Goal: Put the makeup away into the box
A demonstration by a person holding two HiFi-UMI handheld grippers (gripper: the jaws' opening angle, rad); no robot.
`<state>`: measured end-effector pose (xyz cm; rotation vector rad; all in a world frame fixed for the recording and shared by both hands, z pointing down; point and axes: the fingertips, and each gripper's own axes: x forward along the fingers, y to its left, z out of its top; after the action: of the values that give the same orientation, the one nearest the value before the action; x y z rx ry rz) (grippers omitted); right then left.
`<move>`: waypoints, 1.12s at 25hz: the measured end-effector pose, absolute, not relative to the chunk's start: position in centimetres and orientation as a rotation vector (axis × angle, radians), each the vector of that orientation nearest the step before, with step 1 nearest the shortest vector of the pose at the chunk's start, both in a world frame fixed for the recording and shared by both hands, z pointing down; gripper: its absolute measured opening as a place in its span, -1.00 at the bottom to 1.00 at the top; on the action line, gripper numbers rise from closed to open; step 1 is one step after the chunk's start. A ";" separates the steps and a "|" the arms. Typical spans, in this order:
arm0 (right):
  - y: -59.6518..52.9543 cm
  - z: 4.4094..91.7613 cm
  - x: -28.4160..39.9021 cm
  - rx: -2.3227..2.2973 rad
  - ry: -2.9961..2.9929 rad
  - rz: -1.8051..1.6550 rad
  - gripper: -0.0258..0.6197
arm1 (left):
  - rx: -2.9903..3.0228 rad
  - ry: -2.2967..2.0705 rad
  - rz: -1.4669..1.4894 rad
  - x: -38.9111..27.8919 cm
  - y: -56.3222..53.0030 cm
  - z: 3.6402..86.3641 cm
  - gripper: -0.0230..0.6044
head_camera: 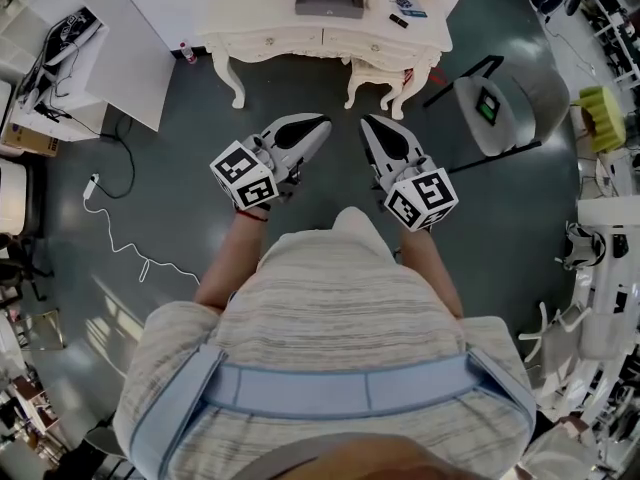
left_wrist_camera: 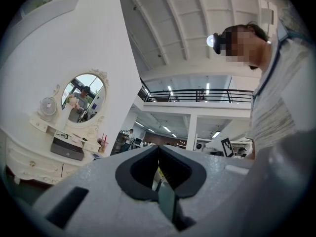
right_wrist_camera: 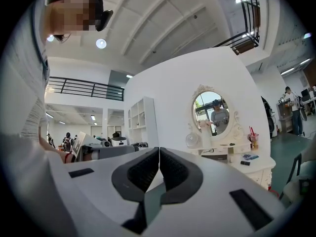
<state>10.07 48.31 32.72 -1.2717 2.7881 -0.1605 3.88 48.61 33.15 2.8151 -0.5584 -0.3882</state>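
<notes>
A grey box (head_camera: 330, 3) stands on the white dressing table (head_camera: 270, 38) at the far side of the floor; it also shows in the left gripper view (left_wrist_camera: 66, 148). Small makeup items (head_camera: 408, 8) lie on the tabletop to the right of the box, and show as dark and blue pieces (right_wrist_camera: 247, 159) in the right gripper view. My left gripper (head_camera: 322, 123) (left_wrist_camera: 158, 149) and right gripper (head_camera: 368, 120) (right_wrist_camera: 159, 149) are held side by side in front of my body, well short of the table. Both are shut, with nothing between the jaws.
An oval mirror (left_wrist_camera: 84, 97) rises behind the table. A white stool (head_camera: 385, 73) stands under the table's right half. There is a grey chair (head_camera: 500, 103) to the right, a white cabinet (head_camera: 120, 38) to the left and a white cable (head_camera: 120, 238) on the dark floor.
</notes>
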 end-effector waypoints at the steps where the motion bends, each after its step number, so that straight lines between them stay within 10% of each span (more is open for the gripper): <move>1: 48.2 33.1 9.9 -1.273 2.798 -0.165 -0.89 | 2.801 -0.564 -0.391 3.7 48.4 33.2 -0.88; 28: 19.4 34.9 15.3 -1.154 2.854 -0.285 -0.89 | 2.757 -0.542 -0.285 11.0 20.2 34.4 -0.88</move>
<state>15.25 19.41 34.89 -1.1541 2.8535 -0.2850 10.98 20.20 34.41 2.7571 -0.5417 -0.2849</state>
